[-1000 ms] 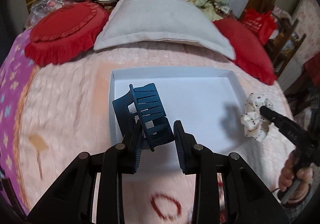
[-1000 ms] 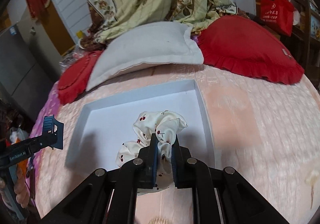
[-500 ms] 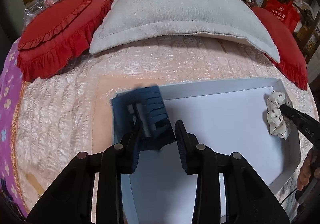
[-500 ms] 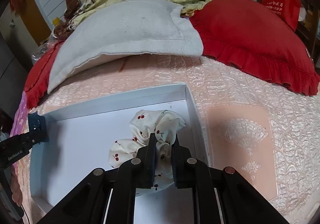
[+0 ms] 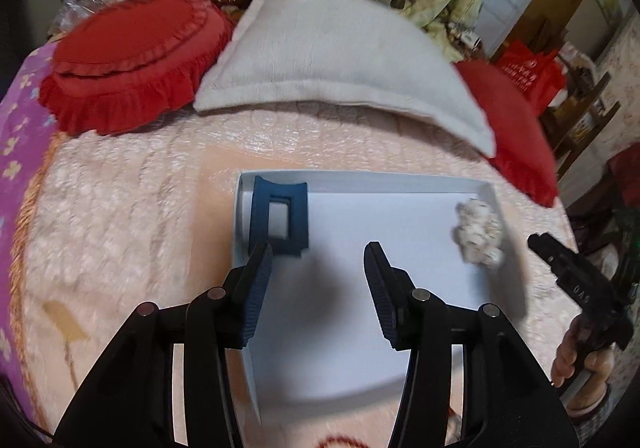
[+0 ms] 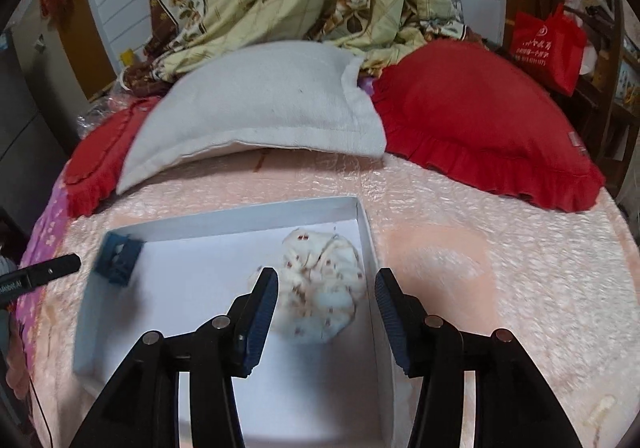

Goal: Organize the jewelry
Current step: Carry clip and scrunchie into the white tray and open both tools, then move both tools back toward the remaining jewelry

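A blue hair claw [image 5: 279, 217] is seen lying in the far left corner of a shallow white tray [image 5: 362, 181] on a pink bedspread [image 5: 120, 208], just ahead of the left tool [image 5: 318, 260], whose jaws have just been opening and stand apart with nothing gripped. A cherry-print scrunchie [image 6: 320, 288] is seen resting by the tray's right wall, just beyond the tips of the right tool [image 6: 326, 284], likewise just opened and pressing on nothing. A grey pillow [image 6: 256, 108] and red cushions [image 6: 480, 120] are seen beyond both tools.
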The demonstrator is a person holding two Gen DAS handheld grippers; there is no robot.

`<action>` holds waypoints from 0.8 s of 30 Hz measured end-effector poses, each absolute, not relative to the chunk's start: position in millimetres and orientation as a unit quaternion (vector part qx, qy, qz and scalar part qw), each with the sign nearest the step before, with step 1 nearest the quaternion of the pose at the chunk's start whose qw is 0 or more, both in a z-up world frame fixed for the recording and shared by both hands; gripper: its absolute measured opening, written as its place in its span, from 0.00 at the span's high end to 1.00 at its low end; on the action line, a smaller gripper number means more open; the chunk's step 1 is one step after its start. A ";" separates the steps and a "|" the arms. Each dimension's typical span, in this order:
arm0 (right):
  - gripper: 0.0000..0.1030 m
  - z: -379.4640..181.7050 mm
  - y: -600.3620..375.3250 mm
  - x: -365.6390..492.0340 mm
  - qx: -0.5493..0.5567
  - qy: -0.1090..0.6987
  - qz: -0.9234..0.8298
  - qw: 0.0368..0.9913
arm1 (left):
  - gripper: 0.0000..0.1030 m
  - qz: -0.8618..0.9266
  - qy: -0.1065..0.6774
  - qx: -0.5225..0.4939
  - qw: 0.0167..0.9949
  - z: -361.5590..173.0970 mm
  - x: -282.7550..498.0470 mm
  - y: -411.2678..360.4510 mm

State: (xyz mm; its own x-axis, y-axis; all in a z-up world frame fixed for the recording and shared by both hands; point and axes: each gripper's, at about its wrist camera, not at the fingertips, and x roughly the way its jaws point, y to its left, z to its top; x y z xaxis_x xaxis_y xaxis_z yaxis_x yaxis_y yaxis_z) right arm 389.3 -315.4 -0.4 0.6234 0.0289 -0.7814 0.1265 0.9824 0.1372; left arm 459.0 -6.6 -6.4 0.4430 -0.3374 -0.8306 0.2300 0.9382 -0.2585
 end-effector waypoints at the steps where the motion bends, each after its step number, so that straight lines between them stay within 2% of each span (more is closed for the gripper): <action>1: 0.53 2.6 -311.8 381.5 0.089 0.432 -0.022 0.897 | 0.54 -0.169 0.497 -0.055 0.850 -0.8 449.5 -3.7; 9: 0.53 -8.6 -280.3 287.7 0.034 0.450 -0.020 0.892 | 0.54 -0.156 0.480 -0.019 0.863 10.6 344.8 10.2; 13: 0.53 -8.2 -270.8 241.5 -0.012 0.432 -0.075 0.899 | 0.54 -0.131 0.466 -0.013 0.875 3.6 295.5 16.9; 24: 0.53 12.8 -250.7 147.8 -0.037 0.401 -0.139 0.905 | 0.54 -0.088 0.423 0.029 0.901 2.9 198.9 15.4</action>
State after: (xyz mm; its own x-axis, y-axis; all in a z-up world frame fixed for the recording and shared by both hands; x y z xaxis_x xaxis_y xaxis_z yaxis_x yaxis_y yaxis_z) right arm 147.8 -250.7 12.8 0.6402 -0.2807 -0.7151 0.2215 0.9588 -0.1780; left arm 198.9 15.4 2.9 0.6270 -0.1332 -0.7675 0.1824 0.9830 -0.0215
